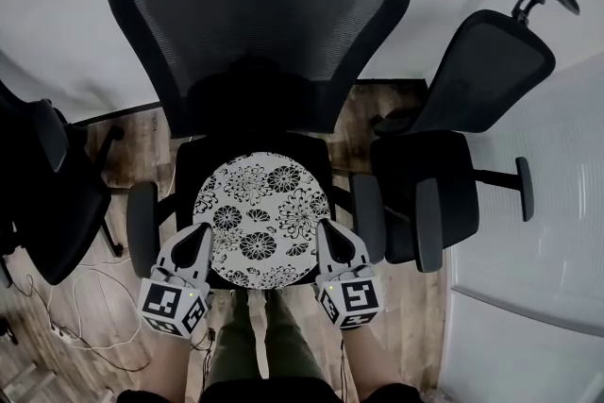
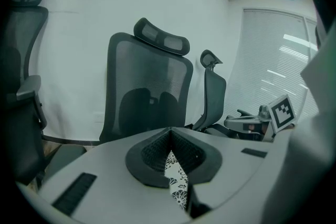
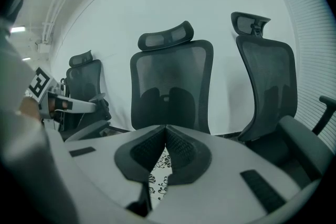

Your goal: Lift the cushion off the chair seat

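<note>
A round white cushion (image 1: 262, 217) with black flower print lies flat on the black seat (image 1: 189, 167) of a mesh office chair. My left gripper (image 1: 201, 236) hangs over the cushion's near left edge and my right gripper (image 1: 330, 231) over its near right edge. Both point away from me toward the backrest (image 1: 260, 24). In the left gripper view the left gripper (image 2: 169, 131) has its jaws met at the tips with nothing between them, and the cushion (image 2: 176, 173) shows below. The right gripper (image 3: 166, 128) is shut the same way above the cushion (image 3: 160, 170).
The chair's armrests (image 1: 142, 226) (image 1: 368, 217) flank the cushion. A second black chair (image 1: 444, 175) stands close on the right, another (image 1: 47, 193) on the left. Cables (image 1: 85, 297) lie on the wooden floor. A person's legs (image 1: 264, 344) are at the seat's front.
</note>
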Action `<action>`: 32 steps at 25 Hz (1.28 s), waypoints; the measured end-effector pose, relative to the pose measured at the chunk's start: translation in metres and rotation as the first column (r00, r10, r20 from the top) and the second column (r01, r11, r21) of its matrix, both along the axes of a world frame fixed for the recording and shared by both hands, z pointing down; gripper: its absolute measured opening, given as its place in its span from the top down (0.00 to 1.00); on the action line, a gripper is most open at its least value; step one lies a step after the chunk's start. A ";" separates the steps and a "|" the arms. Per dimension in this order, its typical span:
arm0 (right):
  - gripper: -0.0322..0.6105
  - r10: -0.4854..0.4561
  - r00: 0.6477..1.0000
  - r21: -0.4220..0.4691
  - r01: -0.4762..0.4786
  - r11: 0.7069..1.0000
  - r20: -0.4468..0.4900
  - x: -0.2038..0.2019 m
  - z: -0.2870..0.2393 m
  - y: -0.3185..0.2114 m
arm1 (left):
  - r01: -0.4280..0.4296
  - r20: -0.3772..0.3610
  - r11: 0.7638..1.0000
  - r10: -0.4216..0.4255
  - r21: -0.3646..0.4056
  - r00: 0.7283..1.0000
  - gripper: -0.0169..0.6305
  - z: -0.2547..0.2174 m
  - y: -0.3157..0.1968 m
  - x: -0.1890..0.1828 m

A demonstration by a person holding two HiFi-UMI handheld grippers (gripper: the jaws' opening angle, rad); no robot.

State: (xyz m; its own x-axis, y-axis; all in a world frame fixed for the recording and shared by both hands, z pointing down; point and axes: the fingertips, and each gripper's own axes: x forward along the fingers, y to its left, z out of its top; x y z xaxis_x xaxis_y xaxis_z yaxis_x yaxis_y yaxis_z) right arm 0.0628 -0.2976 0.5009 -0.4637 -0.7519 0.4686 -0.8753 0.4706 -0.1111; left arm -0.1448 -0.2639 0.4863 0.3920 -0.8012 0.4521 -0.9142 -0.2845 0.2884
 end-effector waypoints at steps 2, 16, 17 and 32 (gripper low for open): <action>0.92 0.004 1.000 -0.006 -0.004 1.000 -0.002 0.002 0.007 -0.001 | -0.004 0.002 1.000 0.004 -0.011 1.000 0.96 0.009 0.000 0.002; 0.92 0.033 0.999 -0.047 -0.035 0.998 -0.033 0.010 0.057 0.002 | -0.009 -0.011 0.999 0.009 -0.052 1.000 0.96 0.056 -0.002 0.003; 0.92 0.031 0.999 -0.050 -0.032 0.998 -0.034 0.009 0.060 0.002 | -0.010 -0.009 0.998 0.009 -0.058 1.000 0.96 0.059 -0.002 0.003; 0.92 0.009 0.998 -0.092 -0.015 0.996 -0.068 0.009 0.106 0.006 | 0.000 -0.014 0.991 -0.002 -0.135 1.000 0.96 0.113 0.011 0.004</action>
